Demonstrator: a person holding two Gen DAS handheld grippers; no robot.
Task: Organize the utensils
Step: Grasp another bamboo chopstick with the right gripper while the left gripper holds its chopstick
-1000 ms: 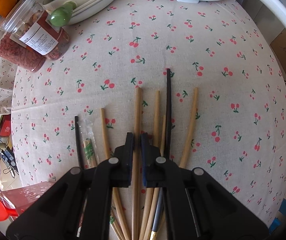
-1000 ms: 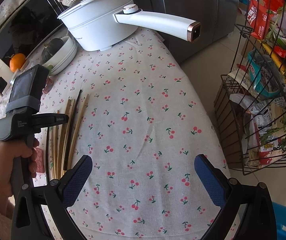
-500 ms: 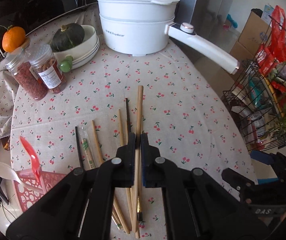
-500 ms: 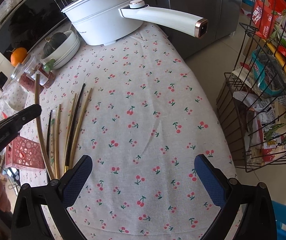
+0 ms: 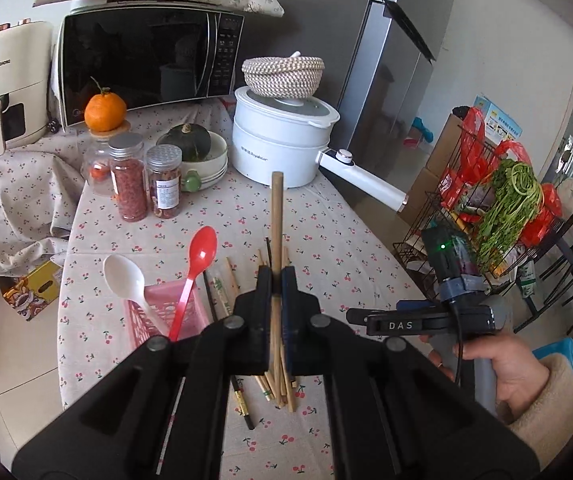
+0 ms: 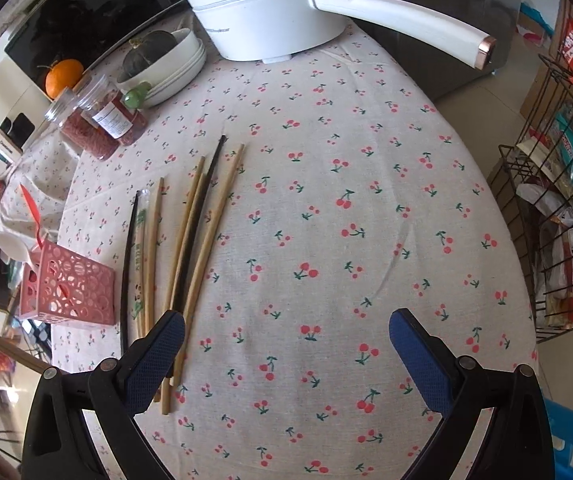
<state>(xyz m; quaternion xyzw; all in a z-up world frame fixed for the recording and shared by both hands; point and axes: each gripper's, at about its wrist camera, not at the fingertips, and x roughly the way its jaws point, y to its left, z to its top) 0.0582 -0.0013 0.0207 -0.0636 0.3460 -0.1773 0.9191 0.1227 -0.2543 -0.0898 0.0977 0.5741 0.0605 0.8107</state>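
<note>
Left wrist view: fingers hide the chopstick's middle (lower end blurred).

Red cherries dot the cream bench cloth; pink holder, red spoon, white spoon, white pot.

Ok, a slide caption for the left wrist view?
Left tool shut on a bamboo chopstick above the pile, pink basket alongside.
</note>
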